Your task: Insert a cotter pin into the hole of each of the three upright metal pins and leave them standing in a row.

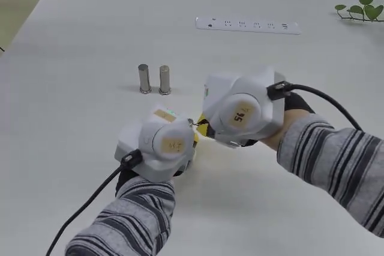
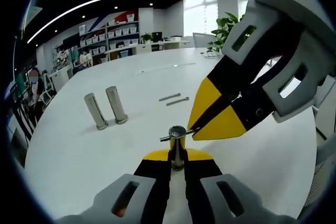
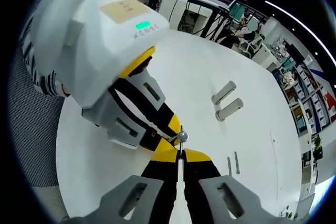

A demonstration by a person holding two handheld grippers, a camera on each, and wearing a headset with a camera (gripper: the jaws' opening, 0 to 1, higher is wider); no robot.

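Left gripper (image 2: 177,157): jaws clamped on pin (image 2: 177,140), bracing it upright.
Right gripper (image 2: 195,128): jaws pinching cotter (image 2: 164,138), feeding it through from 3 o'clock.
Other pins (image 2: 116,104): standing at 10 o'clock, waiting.

metal pins (image 1: 144,79): glossy steel | table (image 1: 72,58): smooth, matt | sleeve (image 1: 342,160): knit cloth

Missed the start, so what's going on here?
A person works two grippers. The left gripper holds a metal pin upright; the right gripper, shut on a cotter pin, has it through that pin's hole. Two more pins stand side by side behind, and two spare cotter pins lie on the table.
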